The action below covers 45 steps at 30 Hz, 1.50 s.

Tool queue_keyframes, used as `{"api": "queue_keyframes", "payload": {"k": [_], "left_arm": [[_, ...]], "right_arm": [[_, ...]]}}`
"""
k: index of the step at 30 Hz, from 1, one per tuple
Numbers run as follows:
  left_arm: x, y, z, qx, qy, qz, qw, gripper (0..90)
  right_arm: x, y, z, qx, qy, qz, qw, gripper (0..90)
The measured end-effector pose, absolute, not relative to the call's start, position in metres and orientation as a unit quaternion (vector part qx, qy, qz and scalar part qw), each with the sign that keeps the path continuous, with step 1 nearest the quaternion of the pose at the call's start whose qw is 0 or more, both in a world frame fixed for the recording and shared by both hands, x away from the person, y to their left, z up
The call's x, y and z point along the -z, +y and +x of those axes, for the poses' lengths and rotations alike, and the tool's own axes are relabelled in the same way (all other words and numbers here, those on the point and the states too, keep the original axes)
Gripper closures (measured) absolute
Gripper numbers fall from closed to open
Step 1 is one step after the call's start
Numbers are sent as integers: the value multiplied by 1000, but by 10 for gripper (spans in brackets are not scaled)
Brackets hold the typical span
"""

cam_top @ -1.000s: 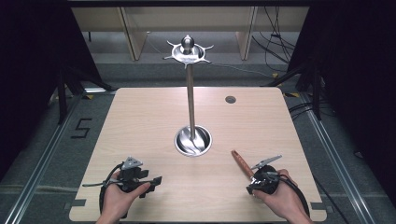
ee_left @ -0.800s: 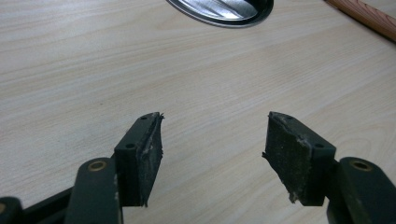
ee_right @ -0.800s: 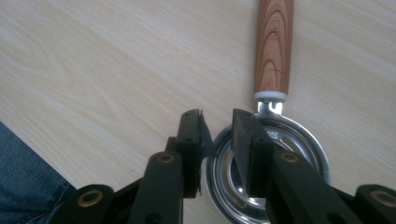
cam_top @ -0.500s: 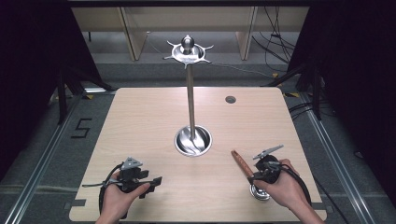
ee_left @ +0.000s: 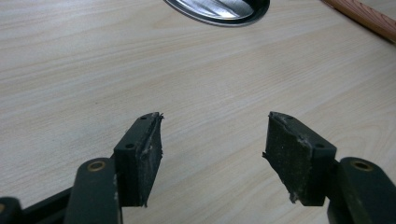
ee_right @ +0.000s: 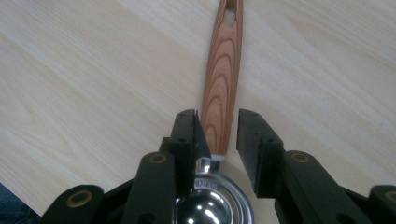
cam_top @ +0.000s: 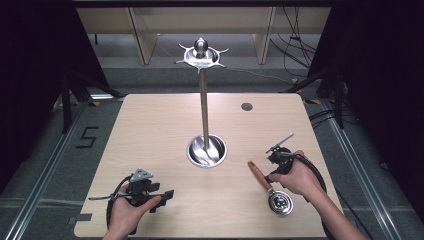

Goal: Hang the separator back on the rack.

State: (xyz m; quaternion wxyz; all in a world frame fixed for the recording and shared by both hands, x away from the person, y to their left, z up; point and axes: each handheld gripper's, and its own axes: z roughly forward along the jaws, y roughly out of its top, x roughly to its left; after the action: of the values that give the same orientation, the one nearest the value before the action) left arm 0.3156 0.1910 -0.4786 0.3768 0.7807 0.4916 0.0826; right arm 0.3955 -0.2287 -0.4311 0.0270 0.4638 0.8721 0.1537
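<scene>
A utensil with a wooden handle [cam_top: 259,174] and a round metal head [cam_top: 280,202] lies flat on the table at the near right. My right gripper [cam_top: 272,177] is over it, its jaws either side of the handle [ee_right: 224,70] just above the head [ee_right: 210,210]. The right gripper [ee_right: 219,126] is open, with a thin gap at one side. A steel stand rises from a round base [cam_top: 206,151] at the table's middle to a hooked top [cam_top: 201,54]. My left gripper [cam_top: 167,194] rests open and holds nothing at the near left; it [ee_left: 212,140] looks toward the base [ee_left: 219,5].
The light wood table [cam_top: 150,130] has a small dark round grommet [cam_top: 246,106] at the far right. Shelving and cables stand beyond the far edge. Dark curtains flank both sides.
My right hand has moved away from the near edge, along the utensil, so the metal head it covered now shows. The left gripper has stayed put.
</scene>
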Motion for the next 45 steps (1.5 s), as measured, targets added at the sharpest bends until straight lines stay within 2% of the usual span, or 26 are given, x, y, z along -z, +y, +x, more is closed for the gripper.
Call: {"api": "queue_keyframes", "payload": {"k": [10, 15, 27, 36, 38, 45], "left_arm": [[480, 188, 316, -87, 503, 770, 383, 351], [480, 189, 316, -85, 507, 768, 383, 350], [480, 191, 316, -83, 496, 779, 375, 350], [480, 189, 316, -85, 505, 769, 382, 350], [480, 192, 316, -83, 494, 781, 373, 350], [481, 189, 316, -86, 505, 770, 381, 350]], "right_arm": [[439, -209, 421, -104, 882, 459, 5, 653], [447, -198, 433, -84, 887, 454, 10, 628], [457, -190, 440, -67, 887, 456, 5, 619], [464, -188, 444, -55, 884, 464, 3, 615], [464, -188, 445, -57, 885, 462, 1, 615], [471, -189, 449, -51, 889, 455, -1, 630]]}}
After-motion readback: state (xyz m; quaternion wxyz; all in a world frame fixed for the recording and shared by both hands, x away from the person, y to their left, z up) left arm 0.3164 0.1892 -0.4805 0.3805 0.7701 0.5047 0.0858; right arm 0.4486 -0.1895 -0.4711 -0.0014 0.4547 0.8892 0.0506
